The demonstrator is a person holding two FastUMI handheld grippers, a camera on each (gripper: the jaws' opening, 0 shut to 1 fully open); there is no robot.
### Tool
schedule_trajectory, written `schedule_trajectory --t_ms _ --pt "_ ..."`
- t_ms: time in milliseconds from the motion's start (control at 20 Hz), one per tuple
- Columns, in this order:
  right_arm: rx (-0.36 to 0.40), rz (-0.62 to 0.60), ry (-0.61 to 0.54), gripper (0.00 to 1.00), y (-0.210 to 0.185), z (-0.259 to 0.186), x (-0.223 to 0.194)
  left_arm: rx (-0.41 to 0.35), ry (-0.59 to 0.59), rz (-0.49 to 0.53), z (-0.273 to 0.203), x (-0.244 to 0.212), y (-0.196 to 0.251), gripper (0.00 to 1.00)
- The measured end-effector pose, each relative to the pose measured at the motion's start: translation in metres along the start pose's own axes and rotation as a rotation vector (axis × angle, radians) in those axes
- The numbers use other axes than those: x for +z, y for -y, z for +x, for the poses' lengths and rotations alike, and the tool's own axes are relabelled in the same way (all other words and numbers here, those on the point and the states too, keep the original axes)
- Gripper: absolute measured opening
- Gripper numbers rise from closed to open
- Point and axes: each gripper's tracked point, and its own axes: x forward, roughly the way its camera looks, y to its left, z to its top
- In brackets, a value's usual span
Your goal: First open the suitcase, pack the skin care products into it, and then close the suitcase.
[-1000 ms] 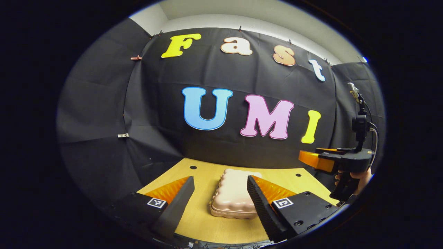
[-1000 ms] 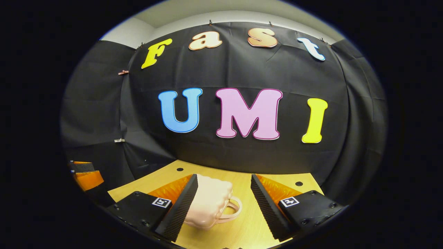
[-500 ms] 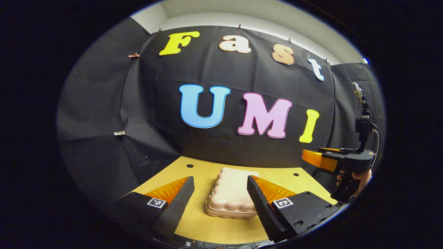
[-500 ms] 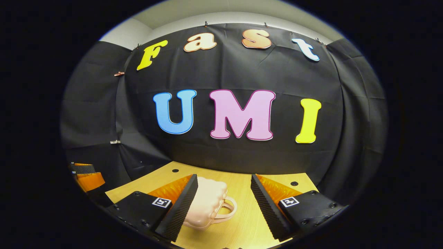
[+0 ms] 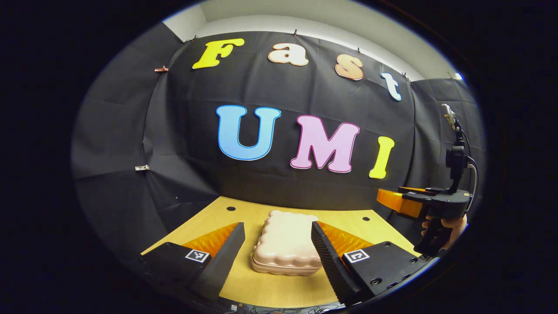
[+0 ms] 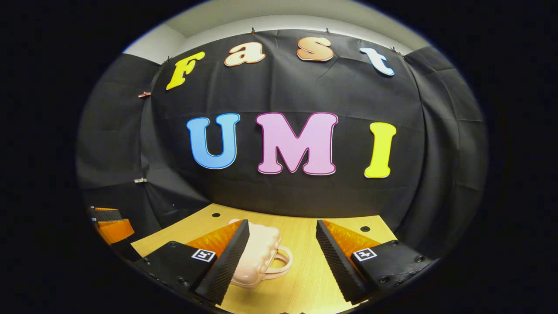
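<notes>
Lying flat on the wooden table is a small pink suitcase with a bumpy shell, and its lid is down. In the left gripper view the left gripper hangs just above the near end of the table with its two fingers spread wide, and nothing is held between them. The suitcase sits right ahead of it, in the gap between the fingers, with its far side partly hidden behind the right finger. In the right gripper view the right gripper is spread wide too and has hold of nothing. From there the suitcase is ahead and a bit to the left, partly behind the left finger, and its looped handle pokes out into the gap. The right gripper also shows far off to the side in the left gripper view, with a hand wrapped round its grip. No skin care bottles or tubes can be seen on the table here. A shut suitcase fits two times in this job: the time when it is waiting to be opened, or the time when the things are inside and the lid is down again. These pictures can't tell which one it is, so I can't say what the next move should be.
</notes>
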Motion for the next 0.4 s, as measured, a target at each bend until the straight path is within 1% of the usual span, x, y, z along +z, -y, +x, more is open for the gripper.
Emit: schedule_trajectory --t_ms 400 --pt "-0.022 -0.003 -0.001 0.98 0.0061 -0.0107 -0.0028 -0.039 -0.009 0.009 0.0023 -0.0048 0.0106 0.96"
